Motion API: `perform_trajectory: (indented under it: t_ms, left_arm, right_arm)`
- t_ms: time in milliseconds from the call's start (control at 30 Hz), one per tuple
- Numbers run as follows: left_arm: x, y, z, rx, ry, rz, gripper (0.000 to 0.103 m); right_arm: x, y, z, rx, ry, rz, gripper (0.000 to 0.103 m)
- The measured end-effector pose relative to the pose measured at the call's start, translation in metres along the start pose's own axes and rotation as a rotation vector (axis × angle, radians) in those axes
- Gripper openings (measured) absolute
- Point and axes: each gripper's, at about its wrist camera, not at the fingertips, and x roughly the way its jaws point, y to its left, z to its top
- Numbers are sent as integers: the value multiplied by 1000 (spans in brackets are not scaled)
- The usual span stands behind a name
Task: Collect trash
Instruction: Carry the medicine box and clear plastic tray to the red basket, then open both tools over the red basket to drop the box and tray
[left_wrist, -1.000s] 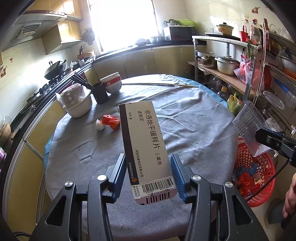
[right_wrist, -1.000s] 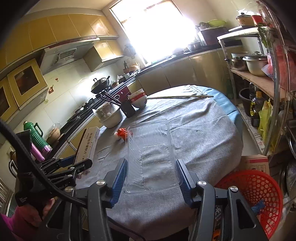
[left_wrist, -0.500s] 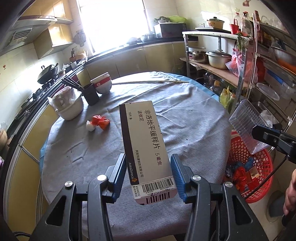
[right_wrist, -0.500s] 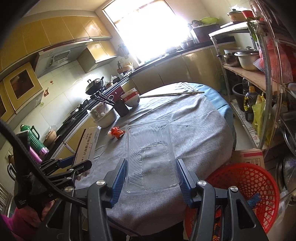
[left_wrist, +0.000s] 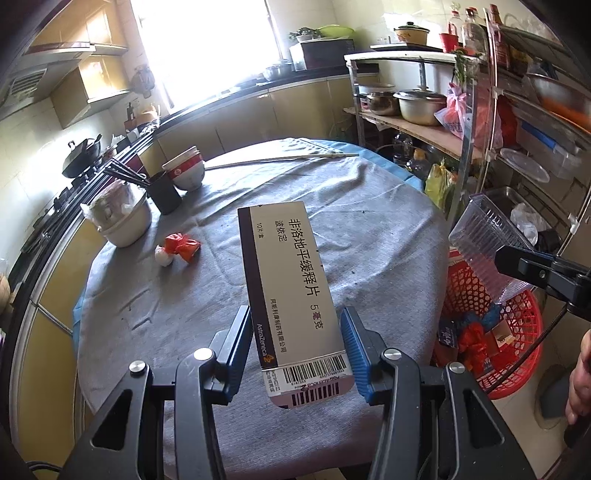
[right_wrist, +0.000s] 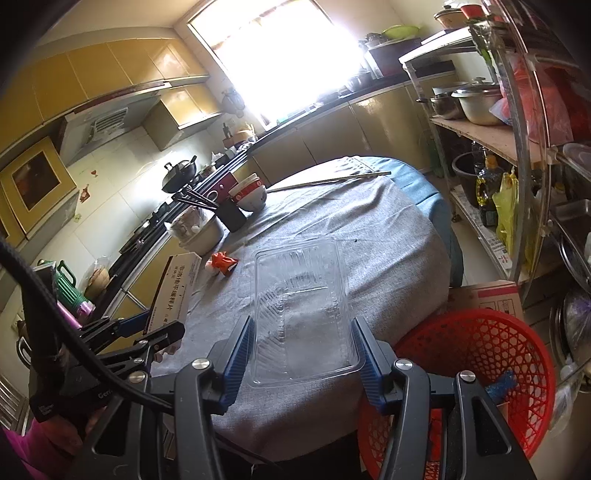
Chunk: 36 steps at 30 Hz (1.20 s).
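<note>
My left gripper (left_wrist: 295, 347) is shut on a long grey medicine box (left_wrist: 291, 280) with a barcode end, held above the grey-clothed round table (left_wrist: 369, 206). My right gripper (right_wrist: 301, 350) is shut on a clear plastic tray (right_wrist: 301, 302), which hangs over the table's near edge beside a red mesh basket (right_wrist: 480, 354). In the left wrist view the tray (left_wrist: 484, 243) hovers over the red basket (left_wrist: 517, 332), which holds several scraps. A red crumpled wrapper (left_wrist: 183, 245) with a white ball (left_wrist: 163, 256) lies on the cloth.
Stacked bowls (left_wrist: 186, 171), a dark cup of chopsticks (left_wrist: 162, 192) and a covered white bowl (left_wrist: 122, 218) stand at the table's far left. A long stick (left_wrist: 280, 158) lies at the back. A metal rack with pots (left_wrist: 417, 107) stands right. A cardboard box (right_wrist: 491, 293) sits behind the basket.
Both grippers have drifted a little toward the near right, so the table shifts left in view and more of the red basket shows. Both grips are unchanged.
</note>
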Motion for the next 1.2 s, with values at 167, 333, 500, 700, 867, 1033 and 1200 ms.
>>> perform_trajectory:
  t_ms: [167,333,500,700,867,1033,1200]
  left_arm:
    - [3,-11,1,24,4,-8,50]
    - [5,-23,3,54,12,-12,50]
    - [7,-37,4,86,17,-17,50]
    - [7,-60,7,140,19,-30,50]
    - [6,-82,9,191,17,-48,50]
    - [5,-106,10,247,17,-71,50]
    - [5,-130,10,300,22,-98,50]
  right_arm:
    - [-4,-11,-4,23,3,-8,57]
    - [-8,-29,-9,71,7,-14,57]
    - [-14,-46,-14,114,3,-20,57]
    - [-24,-66,-19,159,-11,-28,57]
    - [-31,-82,-24,196,-18,-35,58]
    - [-43,-102,-31,234,-31,-56,58]
    - [-56,-126,-38,293,-45,-70,58]
